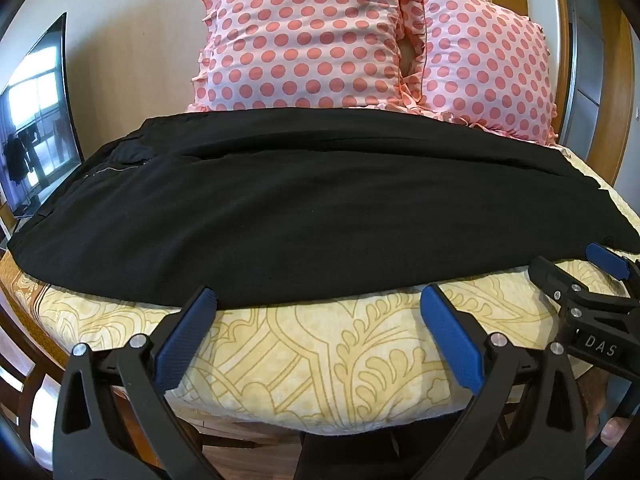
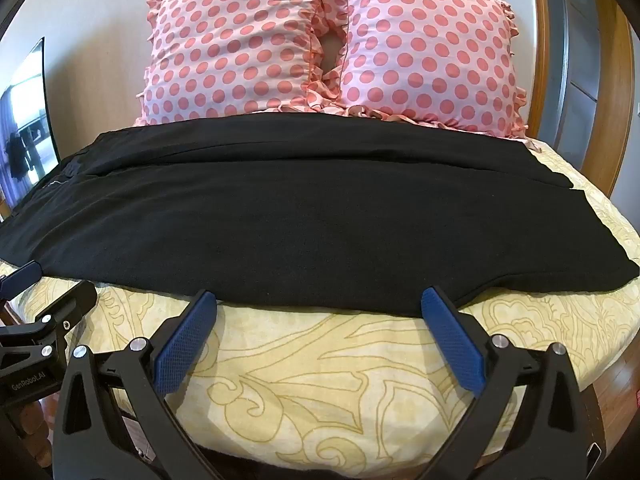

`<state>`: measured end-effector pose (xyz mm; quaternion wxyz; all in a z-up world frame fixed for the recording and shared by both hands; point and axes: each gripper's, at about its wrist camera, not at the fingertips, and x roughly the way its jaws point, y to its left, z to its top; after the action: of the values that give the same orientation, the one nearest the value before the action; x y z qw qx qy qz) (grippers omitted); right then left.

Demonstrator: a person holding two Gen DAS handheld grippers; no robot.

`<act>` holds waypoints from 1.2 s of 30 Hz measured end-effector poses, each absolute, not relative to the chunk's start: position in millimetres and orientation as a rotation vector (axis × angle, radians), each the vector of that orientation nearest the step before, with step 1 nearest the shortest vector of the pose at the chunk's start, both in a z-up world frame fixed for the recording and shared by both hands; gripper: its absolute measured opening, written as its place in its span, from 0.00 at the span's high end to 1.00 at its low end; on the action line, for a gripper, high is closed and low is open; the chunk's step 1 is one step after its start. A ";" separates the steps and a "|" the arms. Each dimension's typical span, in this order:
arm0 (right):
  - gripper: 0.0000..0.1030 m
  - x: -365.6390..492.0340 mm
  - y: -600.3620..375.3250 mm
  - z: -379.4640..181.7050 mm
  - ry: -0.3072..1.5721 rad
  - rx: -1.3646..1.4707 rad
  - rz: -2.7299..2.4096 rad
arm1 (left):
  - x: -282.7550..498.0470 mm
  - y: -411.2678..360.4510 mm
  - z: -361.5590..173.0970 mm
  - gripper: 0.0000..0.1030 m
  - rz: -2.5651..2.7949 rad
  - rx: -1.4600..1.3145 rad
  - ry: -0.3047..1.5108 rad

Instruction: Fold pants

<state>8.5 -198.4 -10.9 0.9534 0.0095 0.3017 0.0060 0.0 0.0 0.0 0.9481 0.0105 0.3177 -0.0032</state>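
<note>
lying flat across bed, black pants; left hand-held gripper and right hand-held gripper spread wide, gripping nothing.

Pants: I see black fabric, laid flat and lengthwise across the bed.
Waist: zipper end at the bed's left side.
Fold: legs look stacked; near edge close to the bed's front edge.

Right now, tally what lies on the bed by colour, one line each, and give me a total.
Black: 1, the pants, spread flat across the bedspread.
Pink with polka dots: 2, the left pillow and the right pillow, side by side behind the pants.
Total: 3.
</note>
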 end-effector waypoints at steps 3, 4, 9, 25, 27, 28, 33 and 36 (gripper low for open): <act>0.01 8.0 -198.3 -10.9 0.609 0.017 0.011 | 0.0 0.0 0.0 0.02 -0.007 0.021 0.647; 0.01 8.0 -198.3 -10.9 0.610 0.018 0.011 | 0.1 0.0 0.0 0.02 -0.007 0.021 0.646; 0.01 7.6 -198.6 -11.1 0.608 0.018 0.012 | 0.2 0.0 0.0 0.02 -0.006 0.022 0.646; 0.01 7.1 -198.7 -12.9 0.605 0.020 0.011 | -0.1 -0.1 0.1 0.02 -0.006 0.023 0.642; 0.01 7.0 -198.8 -13.2 0.603 0.020 0.011 | -0.1 -0.1 0.1 0.02 -0.006 0.023 0.641; 0.01 7.1 -198.8 -13.3 0.603 0.020 0.011 | -0.2 -0.1 0.1 0.02 -0.006 0.023 0.641; 0.01 7.2 -198.8 -13.2 0.602 0.020 0.011 | -0.2 -0.1 0.1 0.02 -0.006 0.023 0.641; 0.01 7.1 -198.9 -13.1 0.601 0.020 0.011 | -0.2 -0.1 0.1 0.02 -0.006 0.023 0.640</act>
<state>7.1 -198.9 -13.1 0.9551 0.0100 0.2961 0.0052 -0.2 -0.1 0.1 0.9491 0.0112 0.3147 -0.0030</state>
